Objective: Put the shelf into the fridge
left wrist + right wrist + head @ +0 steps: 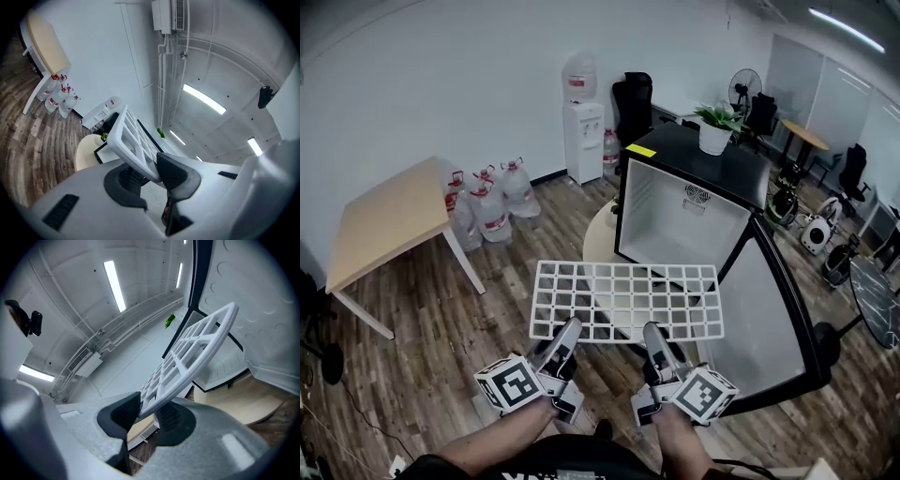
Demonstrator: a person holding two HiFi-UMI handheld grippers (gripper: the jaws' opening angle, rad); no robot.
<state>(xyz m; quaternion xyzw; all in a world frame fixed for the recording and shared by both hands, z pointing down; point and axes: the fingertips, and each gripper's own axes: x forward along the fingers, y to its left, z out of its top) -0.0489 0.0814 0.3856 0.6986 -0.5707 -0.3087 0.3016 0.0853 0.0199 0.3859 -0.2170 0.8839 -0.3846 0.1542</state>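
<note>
Wood floor [422,356], white wall [441,75], open fridge [680,220], shelf [623,300]

White grid shelf [626,301] level in midair just before open black fridge [684,220] with white interior

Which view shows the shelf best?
Head view: the whole white grid shelf shows, in front of the open fridge. The left and right gripper views catch only the rim pinched between their jaws, grid foreshortened.

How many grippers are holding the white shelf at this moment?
2. The left gripper clamps the shelf on its near edge, left of centre. The right gripper clamps the same edge, just right of centre. Neither is hidden.
</note>
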